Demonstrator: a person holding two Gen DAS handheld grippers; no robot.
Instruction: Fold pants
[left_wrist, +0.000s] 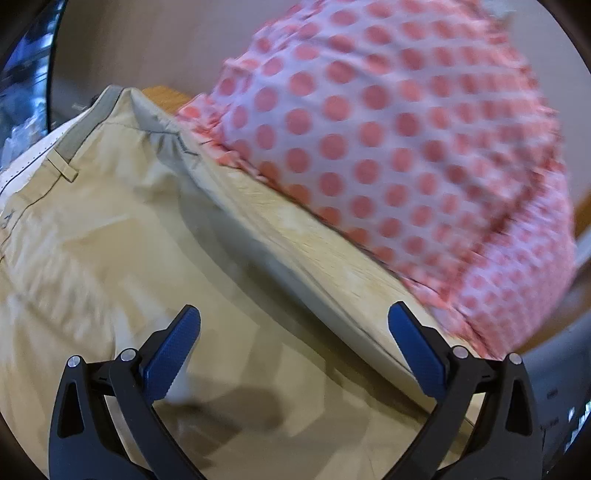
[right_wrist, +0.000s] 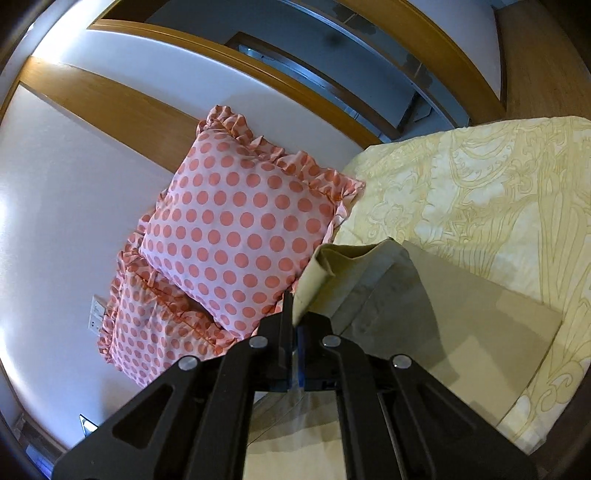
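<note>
Khaki pants (left_wrist: 110, 258) lie mid-fold on the bed (right_wrist: 480, 192): right gripper (right_wrist: 293, 321) clamped on an edge, left gripper (left_wrist: 295, 332) jaws apart, probably next carrying that edge across.

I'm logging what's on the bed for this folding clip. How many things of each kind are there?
Khaki pants: 1
Polka-dot pillows: 2, one resting on the other
Yellow patterned bedspread: 1
Total: 4
</note>
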